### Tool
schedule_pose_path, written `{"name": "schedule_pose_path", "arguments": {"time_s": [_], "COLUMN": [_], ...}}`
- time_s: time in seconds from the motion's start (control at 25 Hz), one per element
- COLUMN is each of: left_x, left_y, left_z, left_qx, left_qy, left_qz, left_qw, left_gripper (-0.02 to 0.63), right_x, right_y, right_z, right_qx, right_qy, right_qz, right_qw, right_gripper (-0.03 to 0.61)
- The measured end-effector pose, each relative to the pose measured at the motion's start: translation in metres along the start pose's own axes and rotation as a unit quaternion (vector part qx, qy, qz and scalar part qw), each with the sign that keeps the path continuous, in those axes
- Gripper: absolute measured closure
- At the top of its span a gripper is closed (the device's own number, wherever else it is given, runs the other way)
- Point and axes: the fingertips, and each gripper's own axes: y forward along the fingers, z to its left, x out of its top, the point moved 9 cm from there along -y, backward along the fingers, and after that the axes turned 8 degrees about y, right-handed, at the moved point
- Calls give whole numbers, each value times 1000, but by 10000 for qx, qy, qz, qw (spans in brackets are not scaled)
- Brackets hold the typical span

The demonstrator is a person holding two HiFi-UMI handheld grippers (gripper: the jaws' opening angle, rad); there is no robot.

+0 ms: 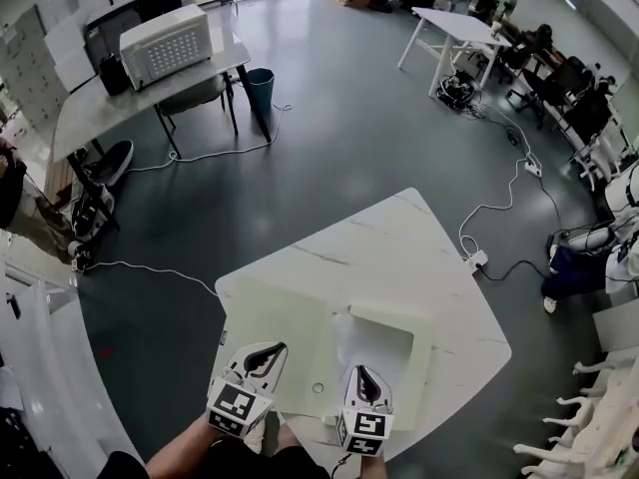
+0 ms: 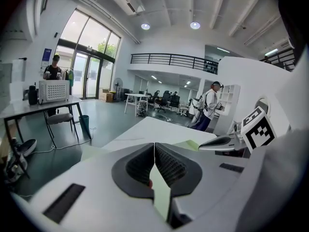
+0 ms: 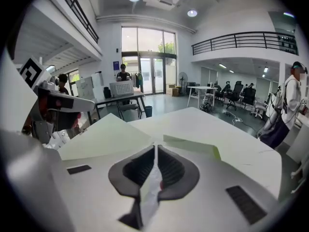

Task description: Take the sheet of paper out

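A pale cream-green folder (image 1: 290,317) lies opened on the white marble table (image 1: 399,238), close to its near edge. Inside its right half shows a white sheet of paper (image 1: 384,342). My left gripper (image 1: 270,350) is over the folder's left half, and in the left gripper view its jaws (image 2: 154,146) are shut on a thin pale green leaf of the folder (image 2: 161,197). My right gripper (image 1: 361,372) sits at the sheet's near edge. The right gripper view shows this gripper (image 3: 155,149) shut on the white sheet (image 3: 149,192), with the folder's leaves (image 3: 106,134) spread beyond.
The table's far half is bare marble. On the grey floor run cables and a power strip (image 1: 477,260). A second table with a white appliance (image 1: 165,43) and a teal bin (image 1: 261,88) stand far left. People and white chairs (image 1: 599,417) are at the right.
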Motion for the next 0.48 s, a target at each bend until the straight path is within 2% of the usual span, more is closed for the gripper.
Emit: {"name": "schedule_pose_path", "arguments": {"time_s": [0.08, 0.2, 0.48], "left_x": [-3, -7, -19], "left_y": [7, 14, 32], "left_z": [5, 8, 11], "left_qx": [16, 30, -3], "left_qy": [-39, -104, -204], "left_qz": [59, 146, 341], "left_qw": [10000, 9998, 9992], "left_gripper": [589, 589, 589], "right_x": [-5, -16, -39], "right_y": [15, 36, 75], "right_z": [-2, -6, -6], "right_qx": [102, 26, 177], "right_qy": [51, -14, 72], "right_qz": [208, 516, 1407], "right_qw": [9997, 9987, 9899], "right_gripper": [449, 444, 350]}}
